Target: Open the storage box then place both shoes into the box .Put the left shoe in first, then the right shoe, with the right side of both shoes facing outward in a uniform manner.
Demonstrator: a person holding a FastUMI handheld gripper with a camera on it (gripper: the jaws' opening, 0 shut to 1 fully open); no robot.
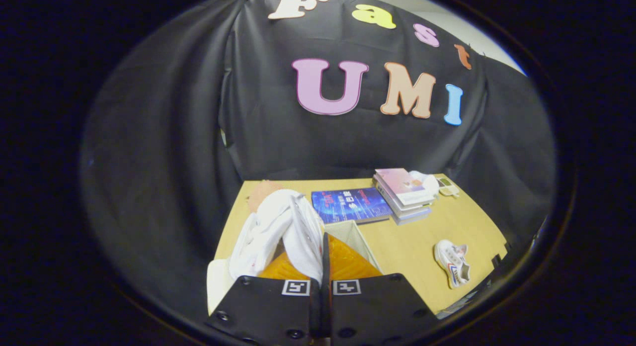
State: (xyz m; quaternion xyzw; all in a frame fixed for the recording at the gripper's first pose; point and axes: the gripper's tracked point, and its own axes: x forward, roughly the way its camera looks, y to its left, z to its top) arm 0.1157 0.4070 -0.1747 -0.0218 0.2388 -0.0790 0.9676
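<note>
My gripper (pixel 325 254) is shut, its two fingers pressed together on a thin edge of a white shoe (pixel 278 229). The shoe hangs from the fingers, its body bulging to their left, above the storage box (pixel 356 232). The box is open; its beige walls and orange inside show right under and just ahead of the fingers. A second white shoe (pixel 452 262) with red and blue stripes lies on its side on the wooden table (pixel 407 246), well off to the right of the box.
Beyond the box lie a blue book (pixel 350 204) and a stack of books (pixel 403 193), with a white object (pixel 428 182) and a small item (pixel 448 187) behind the stack. A white panel (pixel 217 282) stands left of the box. Black cloth surrounds the table.
</note>
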